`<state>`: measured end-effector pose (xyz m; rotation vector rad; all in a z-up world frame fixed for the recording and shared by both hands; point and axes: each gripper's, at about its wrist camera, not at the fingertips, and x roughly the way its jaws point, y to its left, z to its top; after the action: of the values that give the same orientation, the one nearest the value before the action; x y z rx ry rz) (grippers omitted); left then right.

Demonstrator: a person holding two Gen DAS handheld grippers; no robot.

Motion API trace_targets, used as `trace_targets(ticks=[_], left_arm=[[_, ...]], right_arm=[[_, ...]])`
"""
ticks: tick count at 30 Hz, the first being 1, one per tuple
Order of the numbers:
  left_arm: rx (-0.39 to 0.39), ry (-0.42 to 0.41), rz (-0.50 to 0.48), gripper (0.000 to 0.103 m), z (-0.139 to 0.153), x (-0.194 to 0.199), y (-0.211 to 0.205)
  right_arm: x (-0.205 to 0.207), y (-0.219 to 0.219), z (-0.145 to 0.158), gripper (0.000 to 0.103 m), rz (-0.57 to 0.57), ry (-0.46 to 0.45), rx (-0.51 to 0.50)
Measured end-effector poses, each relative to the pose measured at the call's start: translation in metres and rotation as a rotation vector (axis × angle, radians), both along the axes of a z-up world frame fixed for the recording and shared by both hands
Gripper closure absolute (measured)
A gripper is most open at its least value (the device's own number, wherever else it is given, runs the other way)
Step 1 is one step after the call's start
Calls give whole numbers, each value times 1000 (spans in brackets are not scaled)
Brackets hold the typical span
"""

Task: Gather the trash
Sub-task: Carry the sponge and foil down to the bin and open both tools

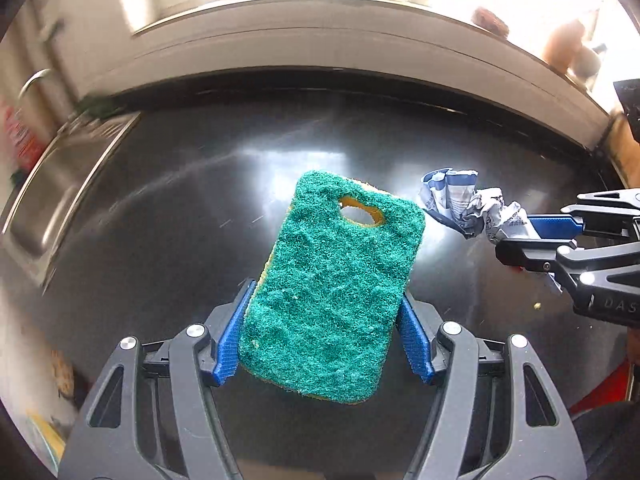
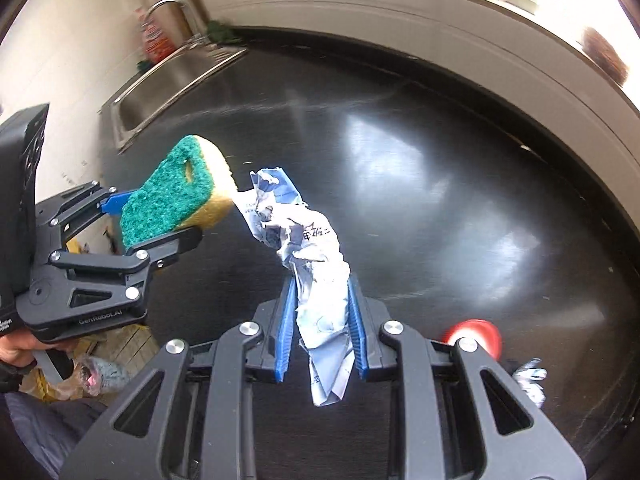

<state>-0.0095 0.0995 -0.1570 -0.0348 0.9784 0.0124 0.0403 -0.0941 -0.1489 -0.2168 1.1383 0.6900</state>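
My left gripper (image 1: 324,320) is shut on a green and yellow sponge (image 1: 332,280) with a hole near its far end, held above the black countertop (image 1: 180,220). In the right wrist view the left gripper (image 2: 158,222) and the sponge (image 2: 176,192) show at the left. My right gripper (image 2: 322,296) is shut on a crumpled blue and white paper wrapper (image 2: 304,248), held above the counter. In the left wrist view the right gripper (image 1: 516,236) and the wrapper (image 1: 460,200) show at the right.
A steel sink (image 2: 168,84) with a tap (image 2: 168,4) lies at the far left of the counter; it also shows in the left wrist view (image 1: 52,192). A red round object (image 2: 476,336) and another crumpled paper (image 2: 530,380) lie on the counter near right. A bag of rubbish (image 2: 92,376) sits low at the left.
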Motion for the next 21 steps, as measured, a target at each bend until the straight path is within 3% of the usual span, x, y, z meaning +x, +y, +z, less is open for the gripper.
trace_targets(ticks=[6,10,15,21], left_arm=[[12,-14,218,39,-3,-76,74],[12,5,399,39,-14,-137,130],[-11,59,638,39,-41,-217,197],[-75,102,811,38,-81,-278,254]], right_arm=[[-35,88,11,78,182,-25,18],[-71,171,13,78,350,-7,47],[-126,268,-1,78,527,63,56],[-175,365,-34,78,640,177,18]])
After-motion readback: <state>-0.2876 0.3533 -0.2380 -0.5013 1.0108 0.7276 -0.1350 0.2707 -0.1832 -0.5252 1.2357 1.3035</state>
